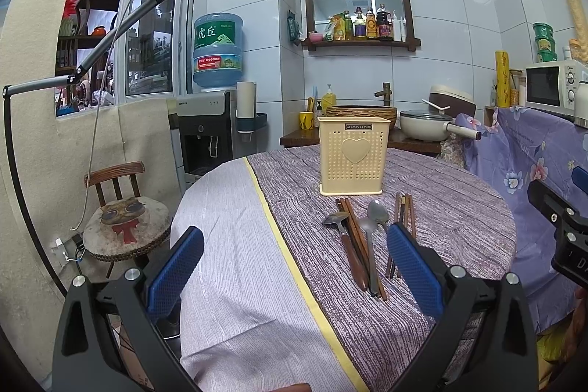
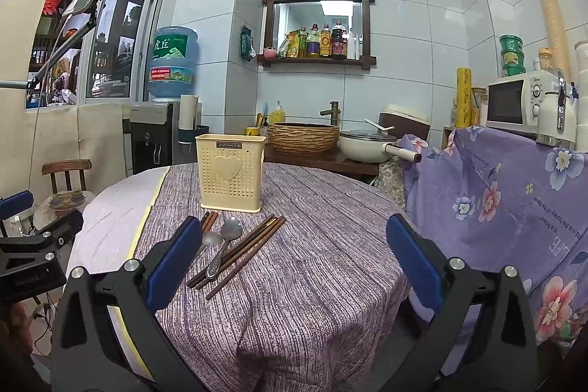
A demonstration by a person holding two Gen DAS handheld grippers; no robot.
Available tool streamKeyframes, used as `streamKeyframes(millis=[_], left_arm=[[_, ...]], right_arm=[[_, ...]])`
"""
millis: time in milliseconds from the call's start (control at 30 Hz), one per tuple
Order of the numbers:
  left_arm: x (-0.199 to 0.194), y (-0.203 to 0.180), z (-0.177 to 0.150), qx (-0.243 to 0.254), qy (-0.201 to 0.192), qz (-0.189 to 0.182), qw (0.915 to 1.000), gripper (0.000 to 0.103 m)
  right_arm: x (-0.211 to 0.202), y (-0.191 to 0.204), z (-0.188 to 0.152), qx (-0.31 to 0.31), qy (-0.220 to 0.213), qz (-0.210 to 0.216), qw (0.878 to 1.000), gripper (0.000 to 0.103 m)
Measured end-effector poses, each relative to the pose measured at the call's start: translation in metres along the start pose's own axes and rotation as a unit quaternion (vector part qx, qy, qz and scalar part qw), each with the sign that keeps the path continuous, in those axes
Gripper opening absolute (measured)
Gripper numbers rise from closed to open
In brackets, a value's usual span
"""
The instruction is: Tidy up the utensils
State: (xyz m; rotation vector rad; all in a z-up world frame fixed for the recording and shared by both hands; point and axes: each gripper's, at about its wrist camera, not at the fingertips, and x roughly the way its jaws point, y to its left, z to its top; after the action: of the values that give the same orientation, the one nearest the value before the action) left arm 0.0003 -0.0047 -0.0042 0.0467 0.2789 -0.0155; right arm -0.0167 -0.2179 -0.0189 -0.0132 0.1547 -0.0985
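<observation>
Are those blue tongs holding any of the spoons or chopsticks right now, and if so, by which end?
Nothing is held. The left tongs and right tongs are both wide open with nothing between them; the spoons and chopsticks lie on the tablecloth before the holder.

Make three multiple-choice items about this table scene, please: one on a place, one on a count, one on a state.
1. Where do the utensils lie?
A. inside the holder
B. on the cloth in front of the holder
C. on the chair

2. How many spoons are there?
A. one
B. three
C. five

3. How is the left claw?
A. open, empty
B. shut on a spoon
C. shut on chopsticks

Key: 1 B, the brown wooden chopsticks lie before the cream perforated plastic holder. 2 B, three metal spoons show in the left wrist view. 3 A, the left claw is spread with nothing between its blue pads.
</observation>
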Motion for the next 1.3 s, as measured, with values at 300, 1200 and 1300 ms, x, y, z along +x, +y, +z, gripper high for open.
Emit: streamKeyframes(millis=[300, 1200, 1300], left_arm=[[0.0008, 0.0005, -0.0006, 0.0, 0.001, 0.0, 1.0, 0.099], [0.0011, 0.0015, -0.0015, 0.0, 0.002, 0.0, 1.0, 0.099], [0.0011, 0.0017, -0.0014, 0.0, 0.002, -0.001, 1.0, 0.099]], right_arm=[[0.0023, -0.0012, -0.0023, 0.002, 0.004, -0.003, 1.0, 0.098], [0.003, -0.0037, -0.0038, 0.002, 0.005, -0.003, 1.0, 0.098], [0.0031, -0.0034, -0.0043, 0.002, 0.006, -0.003, 1.0, 0.098]])
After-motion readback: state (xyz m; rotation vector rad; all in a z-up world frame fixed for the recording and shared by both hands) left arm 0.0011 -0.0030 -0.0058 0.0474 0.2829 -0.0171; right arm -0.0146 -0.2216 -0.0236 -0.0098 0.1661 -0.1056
